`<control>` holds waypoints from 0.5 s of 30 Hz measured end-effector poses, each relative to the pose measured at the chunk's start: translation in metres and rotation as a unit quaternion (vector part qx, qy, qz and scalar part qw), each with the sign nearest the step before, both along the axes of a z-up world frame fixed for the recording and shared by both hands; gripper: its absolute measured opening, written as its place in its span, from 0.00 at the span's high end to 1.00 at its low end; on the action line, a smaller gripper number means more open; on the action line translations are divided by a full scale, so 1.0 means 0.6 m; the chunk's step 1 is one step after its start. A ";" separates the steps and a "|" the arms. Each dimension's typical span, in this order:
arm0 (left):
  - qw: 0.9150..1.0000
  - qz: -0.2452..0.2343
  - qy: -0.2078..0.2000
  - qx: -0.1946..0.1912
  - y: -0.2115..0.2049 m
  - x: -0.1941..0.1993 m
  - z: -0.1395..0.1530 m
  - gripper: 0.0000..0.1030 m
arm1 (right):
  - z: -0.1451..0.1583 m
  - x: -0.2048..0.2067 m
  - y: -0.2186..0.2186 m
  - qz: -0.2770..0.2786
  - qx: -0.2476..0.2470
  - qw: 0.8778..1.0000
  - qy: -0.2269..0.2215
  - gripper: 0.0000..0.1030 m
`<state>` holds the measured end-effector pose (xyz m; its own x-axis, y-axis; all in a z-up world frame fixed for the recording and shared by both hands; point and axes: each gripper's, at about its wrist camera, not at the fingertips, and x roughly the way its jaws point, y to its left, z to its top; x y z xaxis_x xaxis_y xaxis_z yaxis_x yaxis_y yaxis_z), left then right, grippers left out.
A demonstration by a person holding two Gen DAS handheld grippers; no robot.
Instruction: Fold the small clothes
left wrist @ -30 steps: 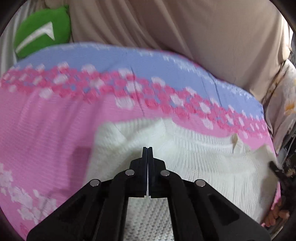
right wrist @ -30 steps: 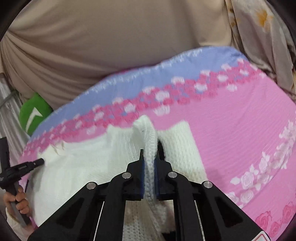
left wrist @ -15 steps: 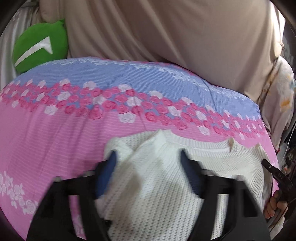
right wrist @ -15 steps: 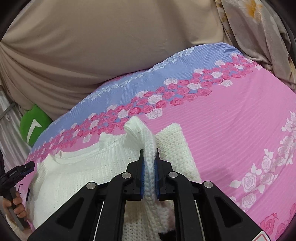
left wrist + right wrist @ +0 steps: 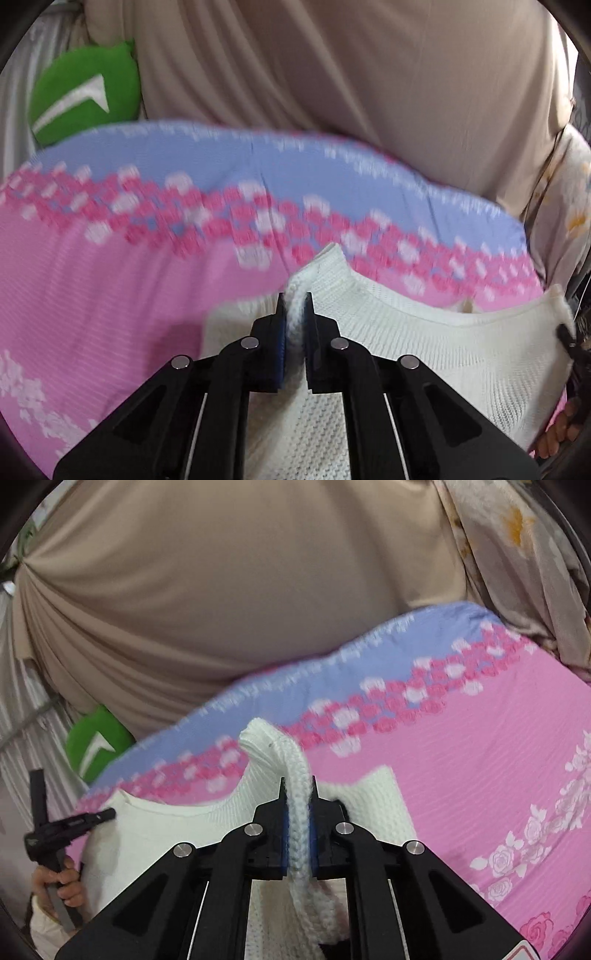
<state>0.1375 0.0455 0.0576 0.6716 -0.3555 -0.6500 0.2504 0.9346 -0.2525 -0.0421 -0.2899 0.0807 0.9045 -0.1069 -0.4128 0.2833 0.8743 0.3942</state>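
While the pink and blue floral bedsheet (image 5: 110,295) covered the whole working surface, the white knitted sweater (image 5: 443,354) was spread on its near part, with the neckline turned toward the beige curtain (image 5: 332,74). A soft, light and limp garment was judged from the chunky knit: sag and stretch were to be expected wherever it was left unsupported, and little slipping, since the ribbed yarn gave the pads purchase. The shoulder edges either side of the neckline were judged the sound places to be taken, so that the body could hang evenly. The right gripper (image 5: 298,797) was seen clamped on a thick bunched ridge of knit at one shoulder. The left gripper (image 5: 294,314), its jaws just closed, was pinched on a thinner fold at the other.
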 end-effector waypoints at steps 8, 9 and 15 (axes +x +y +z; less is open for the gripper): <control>0.996 0.027 0.053 0.069 -0.023 0.057 -0.094 0.93 | -0.099 0.095 -0.051 -0.037 0.008 0.982 0.187 0.94; 0.996 0.025 0.044 0.068 -0.023 0.050 -0.079 0.92 | -0.084 0.083 -0.045 -0.044 0.004 0.985 0.168 0.92; 0.998 0.029 -0.035 0.052 -0.003 -0.065 0.015 0.76 | 0.006 -0.003 0.080 -0.039 -0.092 0.993 0.068 0.81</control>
